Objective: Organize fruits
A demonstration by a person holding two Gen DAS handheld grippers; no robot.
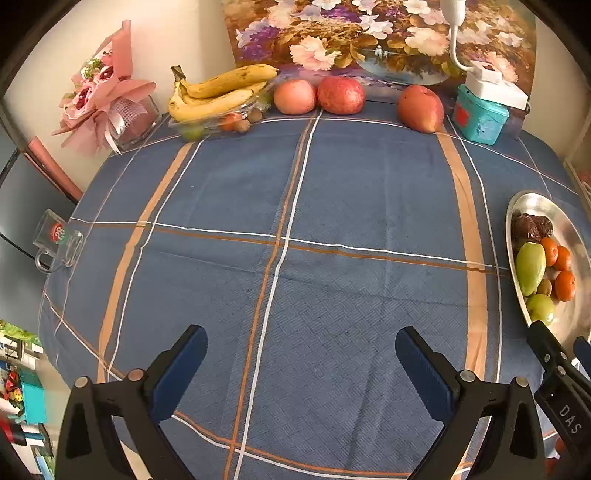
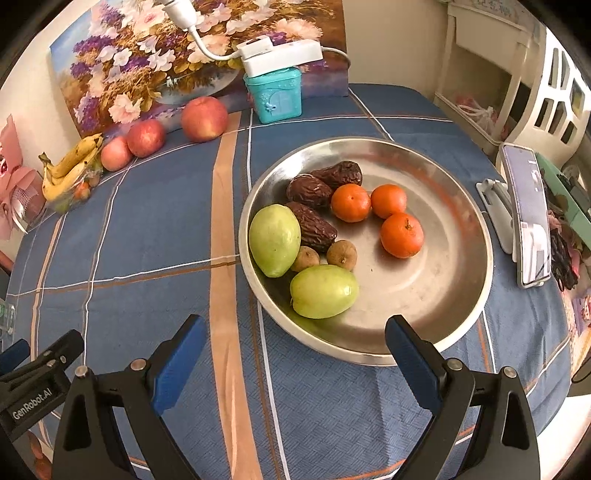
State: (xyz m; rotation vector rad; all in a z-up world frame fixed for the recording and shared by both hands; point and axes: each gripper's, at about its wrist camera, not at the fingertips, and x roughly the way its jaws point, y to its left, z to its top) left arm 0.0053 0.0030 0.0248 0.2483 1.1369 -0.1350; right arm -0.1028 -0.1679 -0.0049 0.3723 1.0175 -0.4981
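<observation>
Item 1. Steel dish, seen from the right wrist at centre, on the blue plaid bench. Contents lie in kinds: three dark dates at 11 o'clock, three tangerines toward 1 o'clock, two green fruits at 8 and 6 o'clock, two small brown fruits between them. The right half of the dish is bare, probably kept for further kinds.

Item 2. Right gripper: jaws apart, holding nothing, just short of the dish rim at 6 o'clock; likely poised to pick from or add to the dish.

Item 3. Left gripper: jaws apart, empty, over bare cloth, with the dish at its 3 o'clock.

Item 4. Fruit not in the dish, along the far edge at 12 o'clock in the left view: three red apples, loose and in a row; bananas on a clear tray with small fruits under them.

Item 5. Surroundings: teal box carrying a white power strip, flower painting behind, pink bouquet at 10 o'clock, glass mug at 9 o'clock, phone on stand at the dish's 3 o'clock. Nothing obstructs the middle of the bench; the teal box crowds the nearest apple.
</observation>
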